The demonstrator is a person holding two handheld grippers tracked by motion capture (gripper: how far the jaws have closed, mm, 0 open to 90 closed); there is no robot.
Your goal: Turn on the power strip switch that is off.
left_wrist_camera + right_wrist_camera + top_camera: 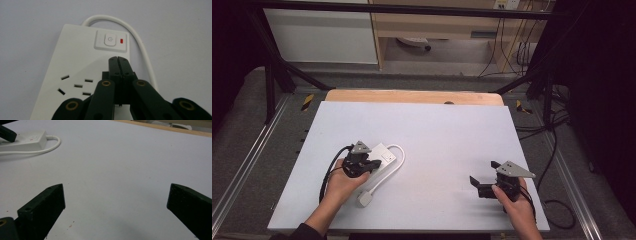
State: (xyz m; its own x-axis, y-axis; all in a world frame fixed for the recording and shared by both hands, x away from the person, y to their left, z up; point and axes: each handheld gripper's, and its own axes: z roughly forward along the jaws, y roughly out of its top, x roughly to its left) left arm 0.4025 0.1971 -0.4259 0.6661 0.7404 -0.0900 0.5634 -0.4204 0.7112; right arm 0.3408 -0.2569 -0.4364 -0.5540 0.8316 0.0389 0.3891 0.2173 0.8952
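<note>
A white power strip (383,154) lies on the left half of the white table, its cable (398,159) looping round to a plug (364,199) near the front. In the left gripper view the power strip (75,62) shows its sockets, a power button (110,40) and a red light (121,41). My left gripper (117,59) hovers just over the strip, jaws pressed together and empty, tips a little short of the button. My right gripper (482,181) rests at the front right with jaws wide apart over bare table (117,195).
The white board (437,135) covers a wooden table whose back edge (412,96) shows. A dark metal frame and floor cables (557,145) surround the table. A wooden cabinet stands beyond.
</note>
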